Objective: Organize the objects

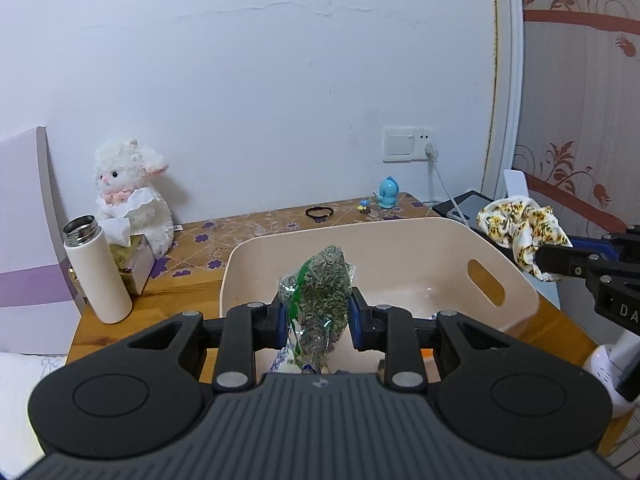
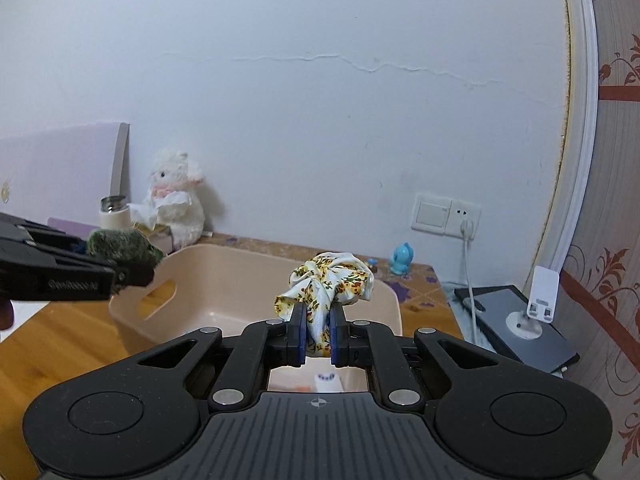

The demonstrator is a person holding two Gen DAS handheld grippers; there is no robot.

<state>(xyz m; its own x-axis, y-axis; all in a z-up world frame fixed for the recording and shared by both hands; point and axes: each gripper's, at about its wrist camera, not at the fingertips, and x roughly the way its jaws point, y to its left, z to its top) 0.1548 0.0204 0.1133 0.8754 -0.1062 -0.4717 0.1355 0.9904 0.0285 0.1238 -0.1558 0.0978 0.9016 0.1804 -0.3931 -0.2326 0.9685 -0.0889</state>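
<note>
My left gripper (image 1: pixel 319 316) is shut on a clear bag of green dried leaves (image 1: pixel 320 296) and holds it above the beige plastic bin (image 1: pixel 400 240). My right gripper (image 2: pixel 318 334) is shut on a yellow floral cloth scrunchie (image 2: pixel 332 280) and holds it above the same bin (image 2: pixel 224 268). The left gripper with the bag (image 2: pixel 120 246) shows at the left of the right wrist view. The right gripper with the scrunchie (image 1: pixel 520 228) shows at the right of the left wrist view. Small items lie low in the bin, mostly hidden.
On the wooden table (image 1: pixel 120 328) stand a white bottle (image 1: pixel 98 276), a tissue box (image 1: pixel 134 264) and a plush lamb (image 1: pixel 132 192). A black hair tie (image 1: pixel 319 212) and a blue figurine (image 1: pixel 387 192) lie at the back. A tablet (image 2: pixel 516 320) and charging cable (image 2: pixel 468 272) lie right.
</note>
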